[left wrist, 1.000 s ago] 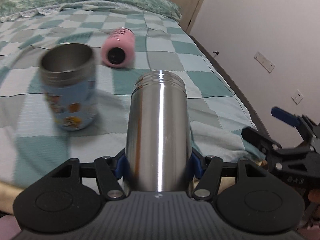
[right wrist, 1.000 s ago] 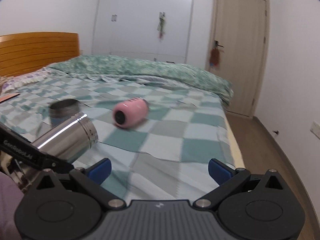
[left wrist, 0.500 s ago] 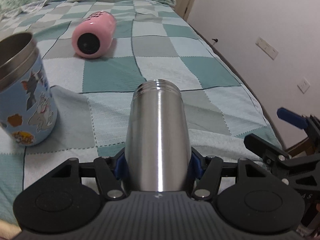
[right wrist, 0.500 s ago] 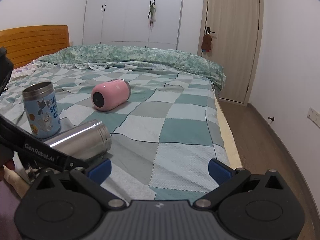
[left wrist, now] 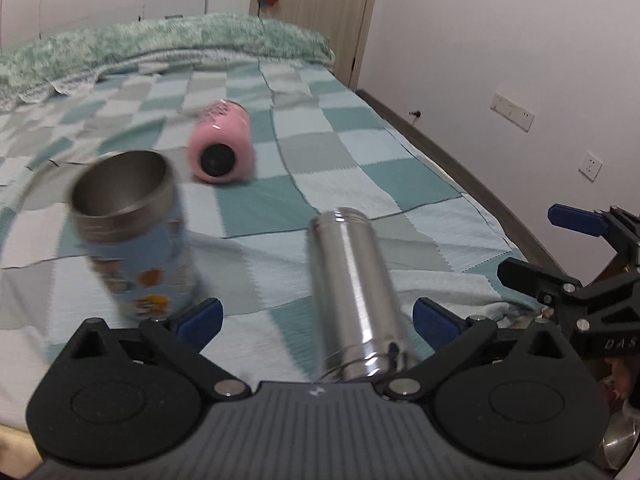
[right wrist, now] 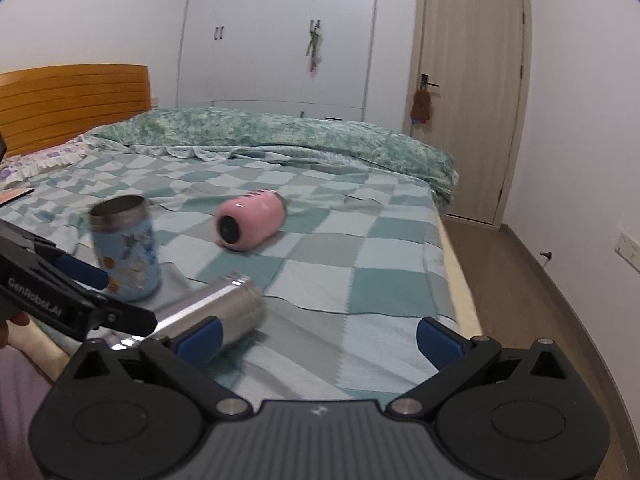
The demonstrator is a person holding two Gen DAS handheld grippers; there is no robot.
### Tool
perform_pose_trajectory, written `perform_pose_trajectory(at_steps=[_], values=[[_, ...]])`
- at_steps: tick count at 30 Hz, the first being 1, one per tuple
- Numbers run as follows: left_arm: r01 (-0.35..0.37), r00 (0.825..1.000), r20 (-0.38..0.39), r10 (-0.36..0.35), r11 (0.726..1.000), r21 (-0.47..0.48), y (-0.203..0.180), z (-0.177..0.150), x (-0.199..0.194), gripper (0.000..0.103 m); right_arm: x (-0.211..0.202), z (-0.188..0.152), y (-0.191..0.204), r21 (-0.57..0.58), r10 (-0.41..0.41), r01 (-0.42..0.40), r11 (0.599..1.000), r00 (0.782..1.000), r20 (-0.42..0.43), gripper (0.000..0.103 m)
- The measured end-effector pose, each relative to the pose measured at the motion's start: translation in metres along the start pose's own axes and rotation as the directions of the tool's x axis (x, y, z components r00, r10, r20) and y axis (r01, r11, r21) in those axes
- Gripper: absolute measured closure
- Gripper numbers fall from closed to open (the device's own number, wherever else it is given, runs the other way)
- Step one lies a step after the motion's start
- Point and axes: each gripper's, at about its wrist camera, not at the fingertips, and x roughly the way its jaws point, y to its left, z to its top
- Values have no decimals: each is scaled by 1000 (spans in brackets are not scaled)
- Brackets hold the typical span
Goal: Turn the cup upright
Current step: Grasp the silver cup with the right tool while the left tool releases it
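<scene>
A plain steel cup (left wrist: 354,296) lies tilted on the checked bedspread between the open pads of my left gripper (left wrist: 316,318), touching neither pad; it also shows in the right wrist view (right wrist: 212,320). A blue cartoon-print steel cup (left wrist: 132,240) stands upright to its left, mouth up (right wrist: 126,244). A pink cup (left wrist: 222,148) lies on its side farther back (right wrist: 250,220). My right gripper (right wrist: 318,334) is open and empty, off the bed's right edge, and is seen from the left wrist (left wrist: 576,264).
The bed's checked cover (right wrist: 360,248) ends at a right edge (right wrist: 460,280) above wooden floor. A green quilt (right wrist: 280,136) lies across the far end. Wooden headboard (right wrist: 72,100) at left, door (right wrist: 472,112) and wardrobe behind.
My left gripper has opened and let go of the steel cup, which now leans loose between the pads. Both cameras have swung upward; the view is motion-blurred.
</scene>
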Motion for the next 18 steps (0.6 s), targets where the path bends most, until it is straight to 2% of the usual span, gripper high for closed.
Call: perform_pose_trajectory(at_steps=[9, 18], values=[[-32, 999, 30, 33, 999, -18, 75, -18, -42, 0, 29, 23, 60, 2, 27, -27, 1000, 996, -81, 0], [-35, 999, 1, 35, 999, -14, 134, -24, -34, 0, 87, 35, 92, 63, -8, 23, 998, 973, -232, 0]])
